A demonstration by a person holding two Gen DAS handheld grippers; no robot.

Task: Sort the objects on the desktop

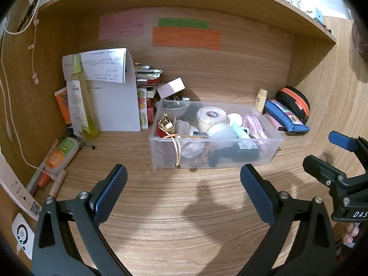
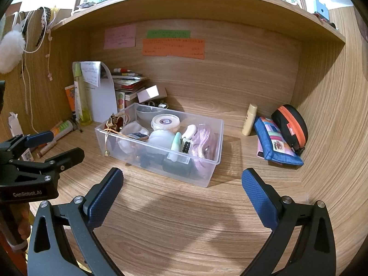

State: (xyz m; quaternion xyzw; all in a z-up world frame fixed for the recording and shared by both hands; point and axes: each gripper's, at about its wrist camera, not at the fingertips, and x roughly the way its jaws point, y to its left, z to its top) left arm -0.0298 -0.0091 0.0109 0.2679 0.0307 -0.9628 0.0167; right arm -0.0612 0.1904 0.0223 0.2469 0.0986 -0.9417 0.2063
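Note:
A clear plastic bin [image 1: 273, 148] [image 2: 214, 158] stands in the middle of the wooden desk, full of several small items: white jars, a gold ribbon, a pink cable, black gadgets. My left gripper [image 1: 184, 181] is open in front of the bin with nothing between its fingers. My right gripper [image 2: 182, 184] is likewise open and empty, just short of the bin's front right corner. A blue pouch [image 2: 276, 145] [image 1: 285, 117], a black and orange case [image 2: 292, 124] [image 1: 295, 101] and a small cream bottle [image 2: 249, 119] [image 1: 261, 97] lie to the bin's right.
At the left stand a tall yellow spray bottle [image 1: 79, 96], an orange tube [image 1: 63, 105], a white paper holder [image 1: 115, 105] and a stack of books [image 1: 147, 78]. An orange-labelled bottle [image 1: 59, 156] lies by the left wall. Coloured notes [image 1: 186, 38] hang on the back panel.

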